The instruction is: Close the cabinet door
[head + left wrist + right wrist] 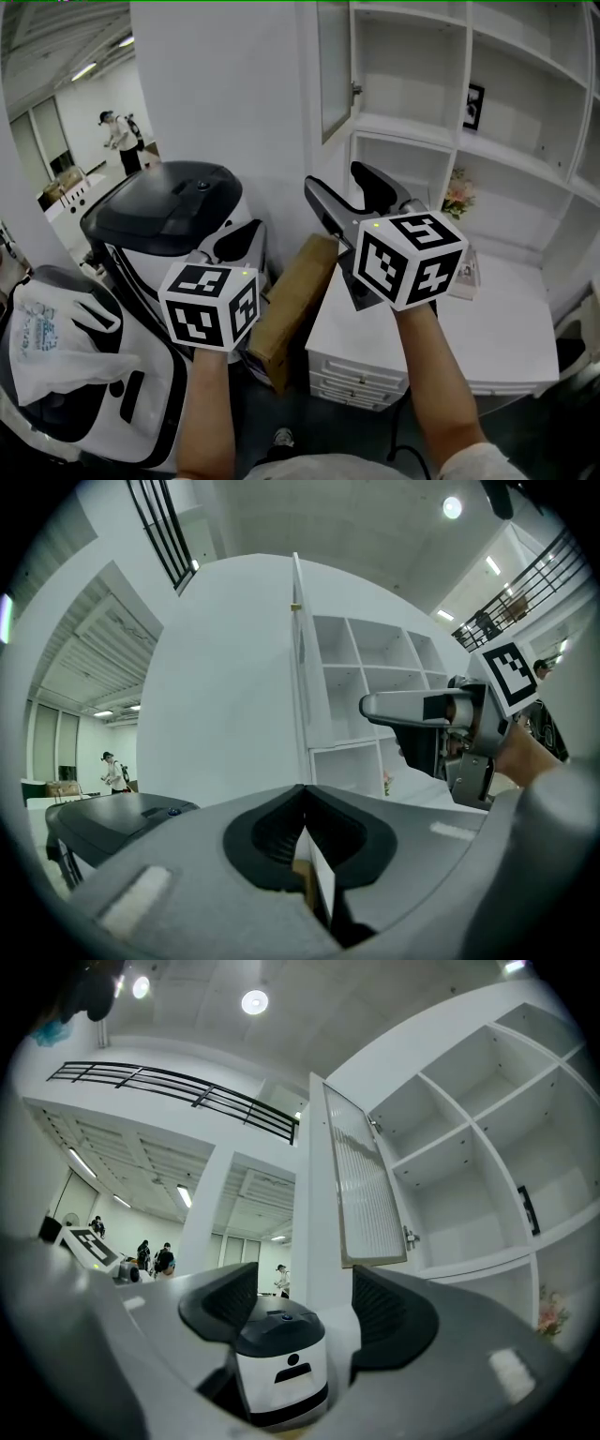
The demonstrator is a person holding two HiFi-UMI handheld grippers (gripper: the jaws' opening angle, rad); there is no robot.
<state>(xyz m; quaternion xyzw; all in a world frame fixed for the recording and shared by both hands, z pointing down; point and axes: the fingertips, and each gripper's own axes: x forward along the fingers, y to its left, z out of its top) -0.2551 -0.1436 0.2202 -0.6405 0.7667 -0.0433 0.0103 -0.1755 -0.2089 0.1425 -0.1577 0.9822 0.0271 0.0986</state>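
Grippers fill the lower part of the head view. The left gripper [230, 246] is at lower left, and the right gripper [337, 185] at centre has its jaws spread wide, gripping nothing. The cabinet door [333, 66] stands open at upper centre, hinged at the left side of the white shelf unit [525, 103] and well apart from both grippers. Below is a white counter [506, 328] with a cardboard box [295, 300] leaning at its left side. A black-lidded machine [169, 202] stands further left.

In the left gripper view, the left gripper [302, 794] has its tips together at lower centre, empty. The cabinet door [298, 667] shows edge-on above it. The right gripper [375, 705] reaches in from the right.

In the right gripper view, the right gripper [305, 1288] has its pads far apart. The machine [281, 1363] shows between them, further off and untouched. The cabinet door [361, 1185] hangs swung out at centre.
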